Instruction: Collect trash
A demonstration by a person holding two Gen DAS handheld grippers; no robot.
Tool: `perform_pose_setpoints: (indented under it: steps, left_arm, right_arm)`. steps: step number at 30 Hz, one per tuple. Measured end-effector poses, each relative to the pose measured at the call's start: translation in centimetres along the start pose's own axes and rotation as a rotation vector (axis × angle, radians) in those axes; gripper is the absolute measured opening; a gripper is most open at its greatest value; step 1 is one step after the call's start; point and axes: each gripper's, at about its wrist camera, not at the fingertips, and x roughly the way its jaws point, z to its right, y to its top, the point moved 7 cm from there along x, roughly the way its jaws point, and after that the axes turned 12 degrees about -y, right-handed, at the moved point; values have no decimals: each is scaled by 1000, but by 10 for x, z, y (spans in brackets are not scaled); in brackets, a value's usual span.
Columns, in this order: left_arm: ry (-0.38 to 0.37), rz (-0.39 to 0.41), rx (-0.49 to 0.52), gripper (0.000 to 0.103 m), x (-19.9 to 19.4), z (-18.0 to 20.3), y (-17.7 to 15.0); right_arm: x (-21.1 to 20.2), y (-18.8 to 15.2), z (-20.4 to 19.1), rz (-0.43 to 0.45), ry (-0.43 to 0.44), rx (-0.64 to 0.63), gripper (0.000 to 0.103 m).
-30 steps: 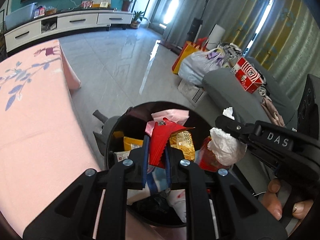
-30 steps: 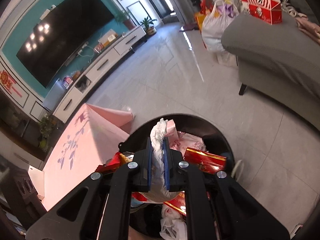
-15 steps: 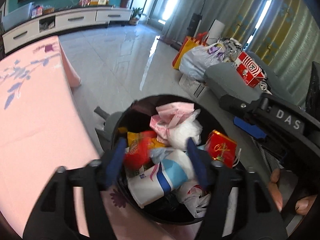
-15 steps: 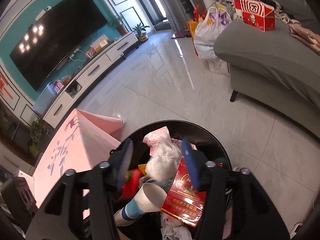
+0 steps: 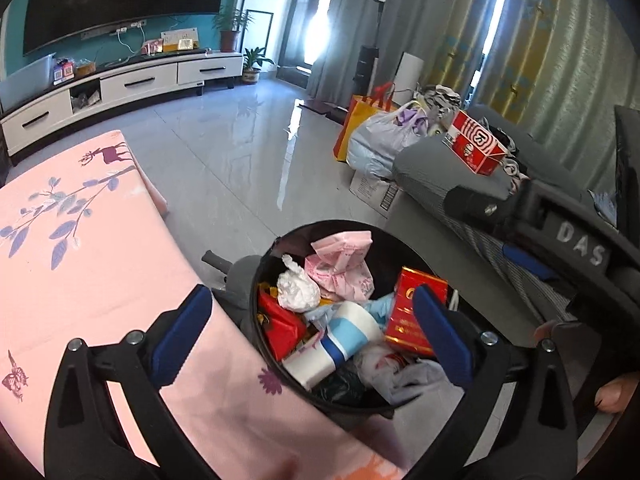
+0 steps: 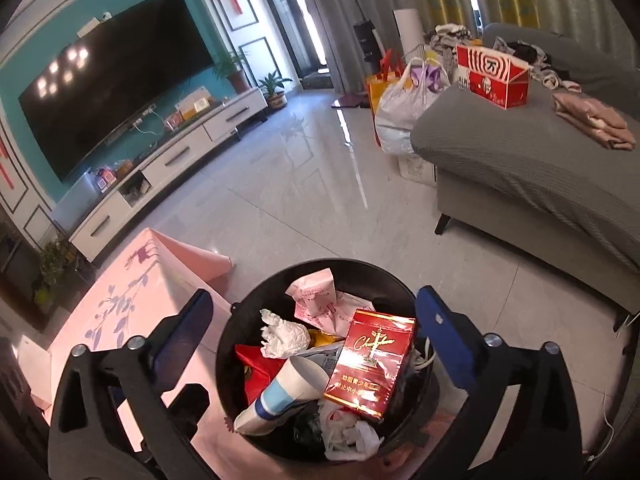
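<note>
Below both grippers, paper cup (image 6: 280,394) lies tilted in bin (image 6: 320,268), mouth toward right gripper (image 6: 320,336); left gripper (image 5: 312,328) and right have just spread wide, holding nothing.

Living room with teal wall and glossy floor

A large dark television (image 6: 112,96) hangs on the teal wall (image 6: 208,20) above a long white cabinet (image 5: 120,88). Daylight from curtained windows (image 5: 532,32) streaks the pale tiled floor (image 6: 304,184). A grey sofa (image 6: 532,168) carries a red box (image 6: 492,74); bags (image 5: 380,140) stand beside it.
</note>
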Motion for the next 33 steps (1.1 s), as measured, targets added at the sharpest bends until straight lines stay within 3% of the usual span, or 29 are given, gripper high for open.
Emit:
perform_pose_setpoints:
  steps: [7,11,15,26,33]
  left_arm:
    - [-2,-34,-15,100,-9,-7,-3]
    - [10,-11,-72,100,-16,-20,-1]
    - [7,6,-119,100,-20,-31,0]
    - [12,-1,-93,100,-21,-28,0]
    - [17,2,-89,100,-20,-25,-1]
  right_arm:
    - [-24,1,2,44,-16,-48,100]
    - [-28,-4,-4,23,23,-73,100]
    - [-35,-5,-9,64,-30,-120,100]
    - [-36,-4,0,92,-115,-128,100]
    - [-35,-4,1,93,-123,-131,100]
